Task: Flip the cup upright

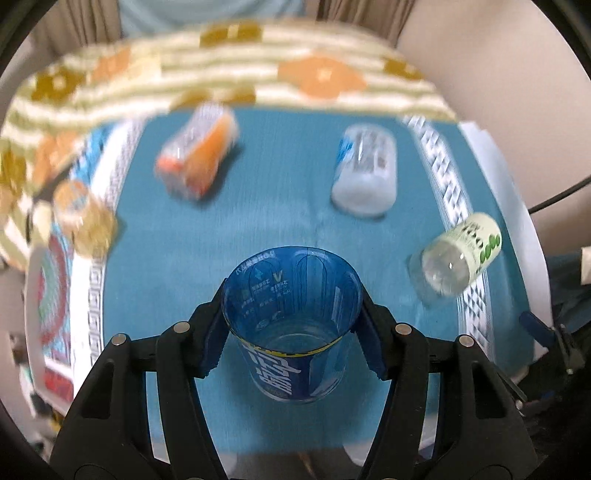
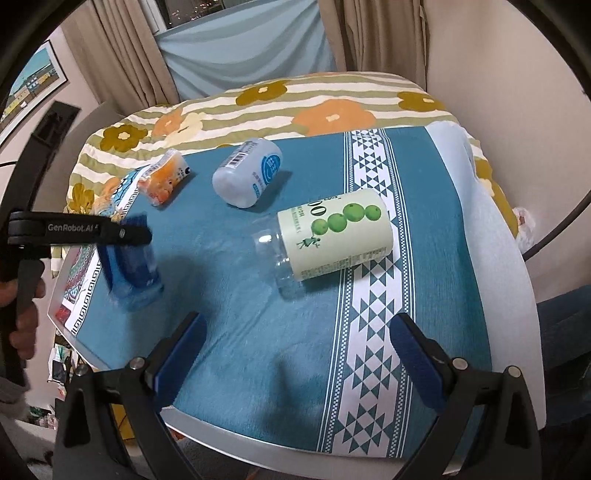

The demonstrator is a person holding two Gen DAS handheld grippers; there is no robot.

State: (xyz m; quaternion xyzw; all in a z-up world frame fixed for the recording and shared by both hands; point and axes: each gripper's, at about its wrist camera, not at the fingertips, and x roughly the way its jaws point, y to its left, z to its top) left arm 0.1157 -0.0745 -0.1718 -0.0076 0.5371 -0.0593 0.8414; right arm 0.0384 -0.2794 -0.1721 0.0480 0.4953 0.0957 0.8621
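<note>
Between the left gripper's [image 1: 291, 325] clamped jaws, the blue cup [image 1: 291, 317] should be lowered squarely onto the counter [image 1: 229, 221] before release, while the right gripper's [image 2: 295, 354] jaws are held apart and empty.

Home setting, I'd say a bedroom or living room. I see beige curtains [image 2: 122, 70] flanking a window [image 2: 192, 11] that is dark outside, with a pale blue sheet [image 2: 243, 55] hung below it. A framed picture [image 2: 33, 81] hangs on the plain wall at left. My work surface is a small white table [image 2: 532, 332] covered by a teal cloth [image 2: 229, 236] with white geometric bands. Right behind it sits bedding or a cushion in a striped flower print [image 2: 332, 99], orange and olive. Household clutter shows on the floor [image 2: 59, 365] at lower left, too small to identify.
</note>
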